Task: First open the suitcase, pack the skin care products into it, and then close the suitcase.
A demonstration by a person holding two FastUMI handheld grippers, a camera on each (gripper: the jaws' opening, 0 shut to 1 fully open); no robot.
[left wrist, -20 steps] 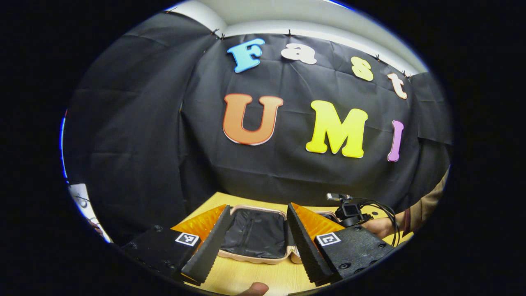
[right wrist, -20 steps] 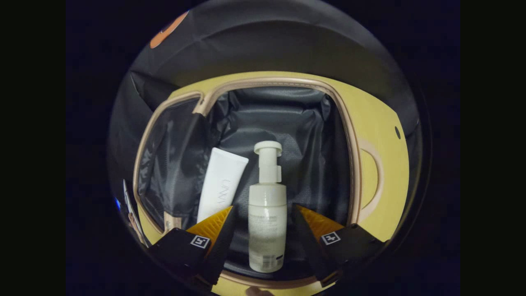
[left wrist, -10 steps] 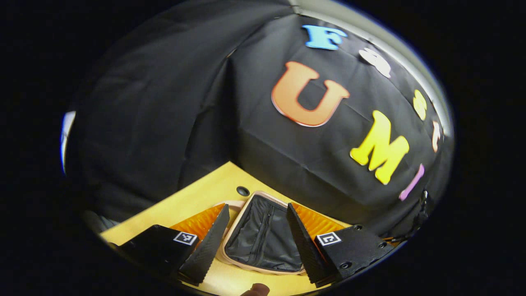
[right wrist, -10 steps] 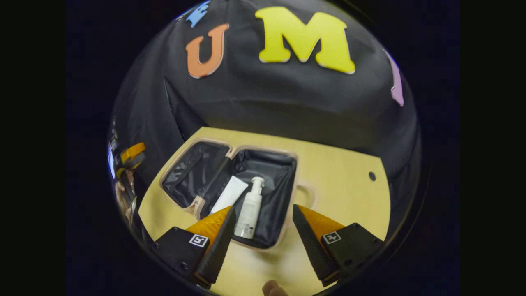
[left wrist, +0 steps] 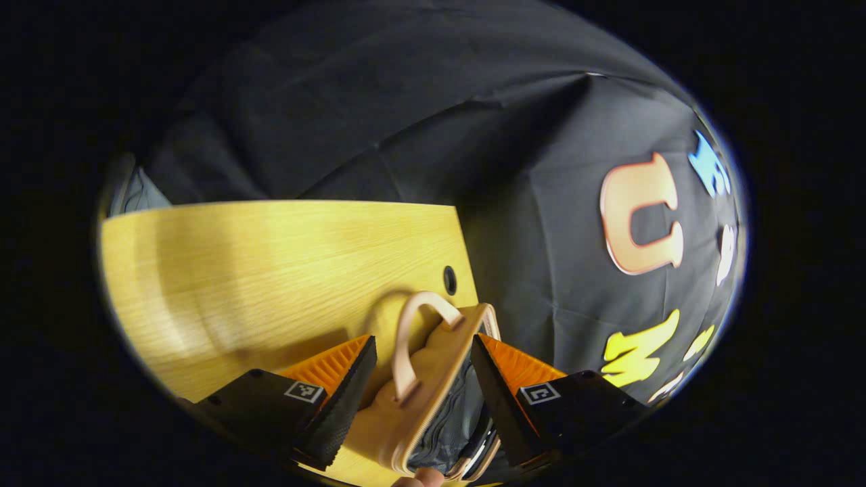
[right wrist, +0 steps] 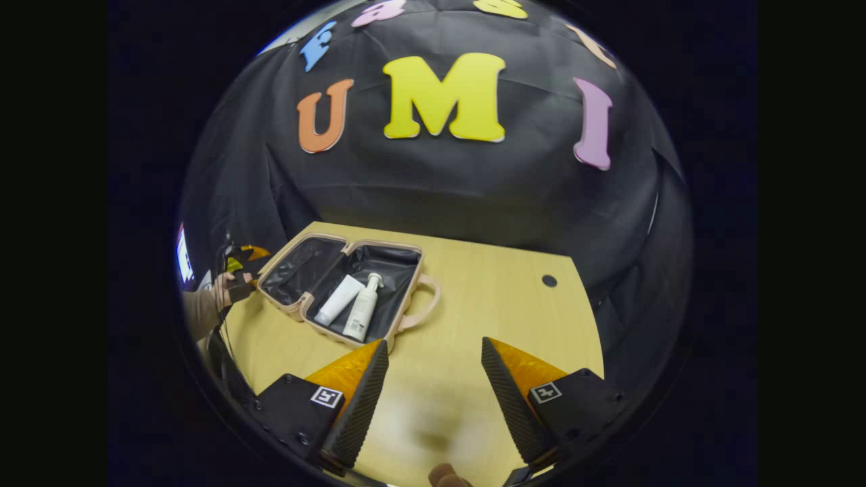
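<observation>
Over the tabletop [right wrist: 487, 297], my right tongs [right wrist: 433, 385] have withdrawn, open and empty; left tongs [left wrist: 423, 379], open, now straddle the suitcase [left wrist: 433, 385] lid for closing.

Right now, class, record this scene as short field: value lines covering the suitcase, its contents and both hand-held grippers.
suitcase: open flat on the wooden table
contents: white tube and pump bottle, side by side in the handle-side half
left hand-held gripper: open, at the suitcase's edge
right hand-held gripper: open, empty, above bare table
</observation>
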